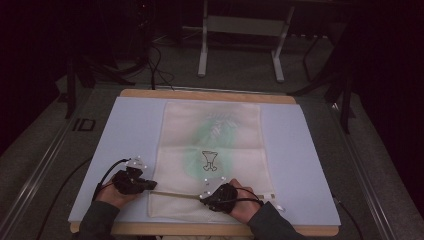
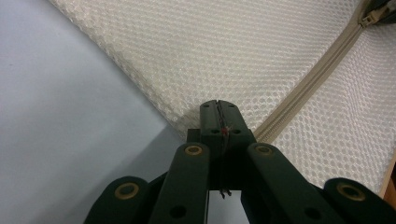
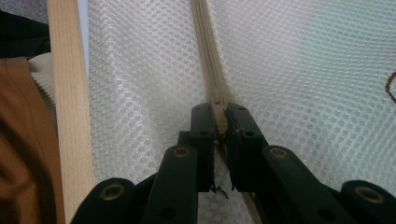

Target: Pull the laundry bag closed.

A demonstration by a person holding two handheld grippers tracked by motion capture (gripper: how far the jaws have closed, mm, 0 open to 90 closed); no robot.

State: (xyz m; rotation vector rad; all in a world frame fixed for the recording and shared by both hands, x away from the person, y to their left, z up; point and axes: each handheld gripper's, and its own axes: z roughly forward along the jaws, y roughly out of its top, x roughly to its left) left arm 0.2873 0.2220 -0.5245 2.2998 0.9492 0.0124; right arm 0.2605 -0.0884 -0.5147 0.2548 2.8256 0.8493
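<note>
Zipper crosswise along bag's near edge

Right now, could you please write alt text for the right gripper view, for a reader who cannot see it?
The right gripper pinches the beige zipper pull of a white mesh bag between its two black jaws. The zipper runs away up the picture, and the table's wooden edge lies at the left.

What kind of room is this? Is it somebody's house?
Probably a lab or workshop, not a house: a pale work table holding a mesh zip bag, metal stand legs behind, and cables on the floor.
</note>
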